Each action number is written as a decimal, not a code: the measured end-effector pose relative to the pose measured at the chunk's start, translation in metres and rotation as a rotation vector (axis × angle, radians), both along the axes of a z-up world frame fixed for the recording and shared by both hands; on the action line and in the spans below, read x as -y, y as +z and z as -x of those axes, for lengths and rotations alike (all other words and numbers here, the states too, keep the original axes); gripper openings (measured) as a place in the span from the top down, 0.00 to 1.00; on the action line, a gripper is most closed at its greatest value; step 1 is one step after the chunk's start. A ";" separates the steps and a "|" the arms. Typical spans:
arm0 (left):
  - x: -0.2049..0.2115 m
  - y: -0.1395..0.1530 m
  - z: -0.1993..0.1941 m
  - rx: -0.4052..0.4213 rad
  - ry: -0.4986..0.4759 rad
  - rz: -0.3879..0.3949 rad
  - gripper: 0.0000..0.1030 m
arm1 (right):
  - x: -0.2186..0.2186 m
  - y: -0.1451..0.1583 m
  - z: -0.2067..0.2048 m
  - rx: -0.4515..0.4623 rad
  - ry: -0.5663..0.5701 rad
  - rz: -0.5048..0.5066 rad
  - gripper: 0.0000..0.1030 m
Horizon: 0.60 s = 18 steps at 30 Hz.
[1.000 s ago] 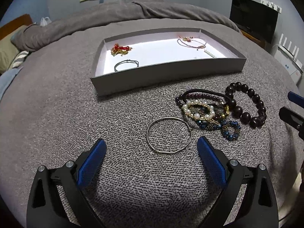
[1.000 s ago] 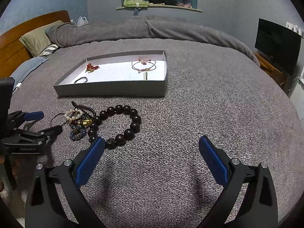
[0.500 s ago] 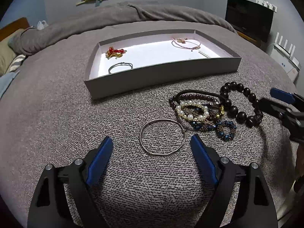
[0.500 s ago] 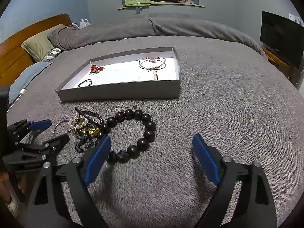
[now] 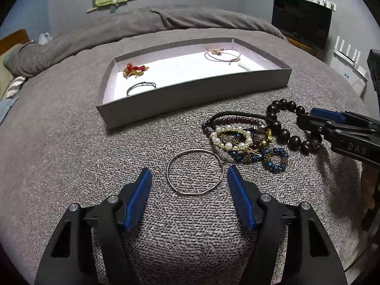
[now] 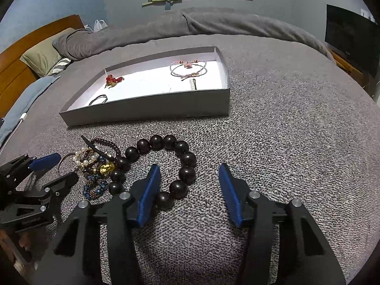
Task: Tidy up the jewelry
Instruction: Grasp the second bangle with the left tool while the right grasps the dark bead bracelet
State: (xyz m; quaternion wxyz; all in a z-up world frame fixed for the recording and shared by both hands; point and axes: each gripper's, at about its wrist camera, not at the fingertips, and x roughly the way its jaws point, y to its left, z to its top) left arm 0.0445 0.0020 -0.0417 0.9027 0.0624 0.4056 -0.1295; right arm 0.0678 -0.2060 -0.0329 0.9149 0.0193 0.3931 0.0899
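Observation:
A thin silver bangle (image 5: pixel 195 172) lies on the grey bed cover, just ahead of and between the tips of my open left gripper (image 5: pixel 190 174). To its right is a tangled heap of bracelets: a pearl one (image 5: pixel 229 137), a blue beaded one (image 5: pixel 275 159) and others. A big dark-bead bracelet (image 6: pixel 166 163) lies beside the heap; my open right gripper (image 6: pixel 190 173) is over its near right side, its left finger (image 6: pixel 148 190) inside the loop. A grey tray (image 5: pixel 197 95) beyond holds several pieces.
The tray (image 6: pixel 152 114) also shows in the right wrist view with a red ornament (image 6: pixel 112 79) and thin bracelets (image 6: pixel 187 68). Pillows (image 6: pixel 45 57) and a wooden headboard lie far left. A dark TV (image 5: pixel 301 19) stands at the right.
Both grippers have moved forward and down toward the jewelry. The left one has closed in on the silver bangle, the right one on the big dark-bead bracelet. Nothing was picked up.

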 end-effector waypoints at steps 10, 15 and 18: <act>-0.007 0.004 -0.004 -0.021 -0.015 0.064 0.51 | -0.007 -0.001 -0.006 -0.022 0.038 -0.015 0.73; -0.008 0.007 -0.002 -0.013 -0.018 0.065 0.51 | -0.005 0.001 -0.005 -0.023 0.036 -0.020 0.82; -0.008 0.011 0.000 0.001 -0.020 0.062 0.51 | -0.003 0.003 -0.004 -0.017 0.035 -0.024 0.83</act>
